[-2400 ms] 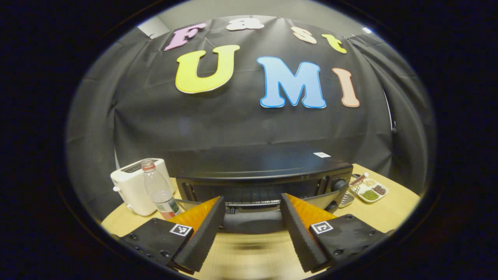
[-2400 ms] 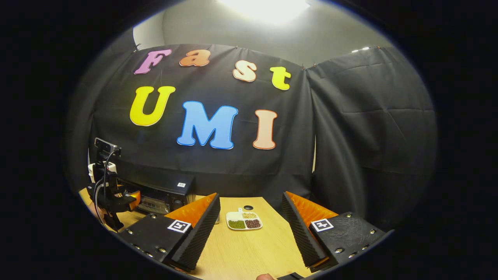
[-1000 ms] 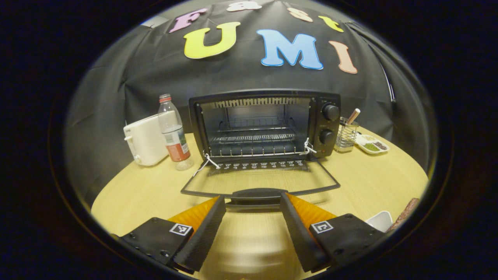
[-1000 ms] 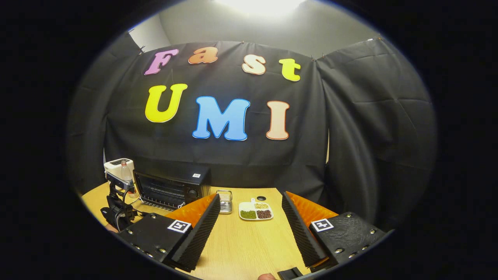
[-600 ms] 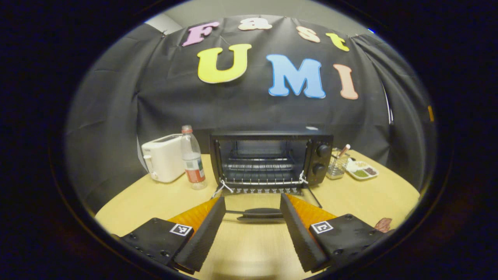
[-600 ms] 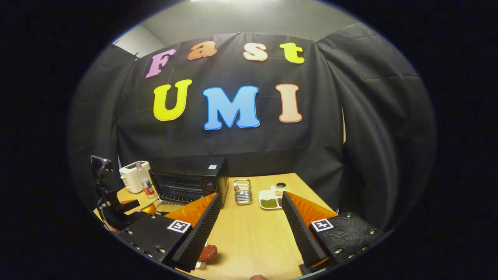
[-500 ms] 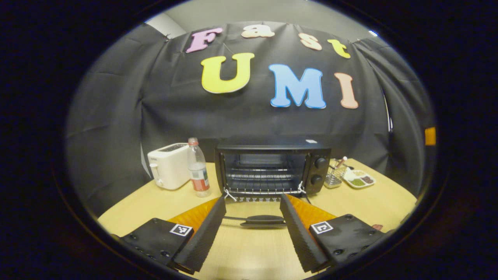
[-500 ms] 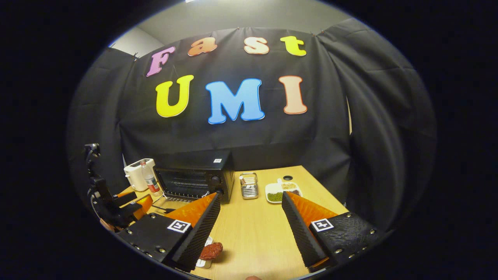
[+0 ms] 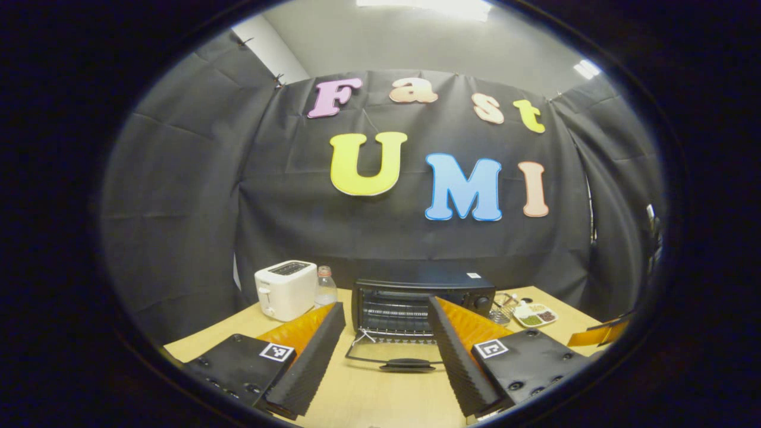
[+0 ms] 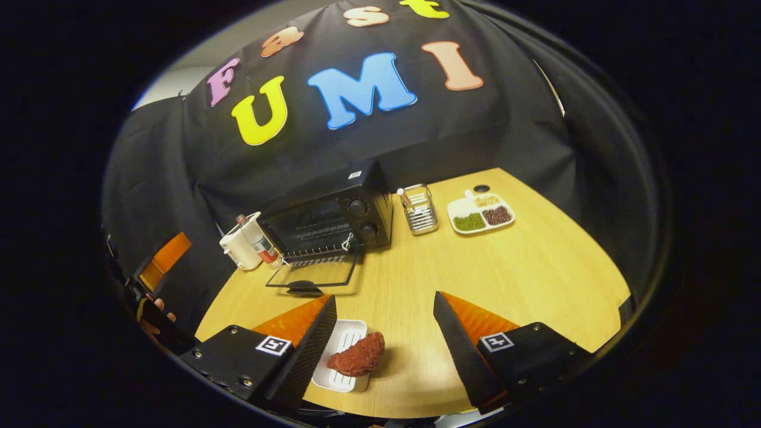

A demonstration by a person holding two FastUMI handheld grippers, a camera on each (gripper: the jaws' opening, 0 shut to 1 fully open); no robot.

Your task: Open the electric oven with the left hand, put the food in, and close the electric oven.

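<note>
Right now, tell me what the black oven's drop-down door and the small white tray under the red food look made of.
The black oven's drop-down door looks like clear glass in a dark metal frame: the table's wood grain shows through the pane. The small white tray looks like matte plastic or ceramic: smooth, ridged, rounded corners; which one I cannot tell. The red food looks like rough, browned meat.

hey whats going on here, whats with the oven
A person holds a pair of tongs in each hand at a wooden table. The electric oven stands with its door folded down flat and nothing on the rack that can be seen. The left tongs are open, held back from the door. The right tongs are open above the reddish-brown food on its small white tray, not gripping it yet.
</note>
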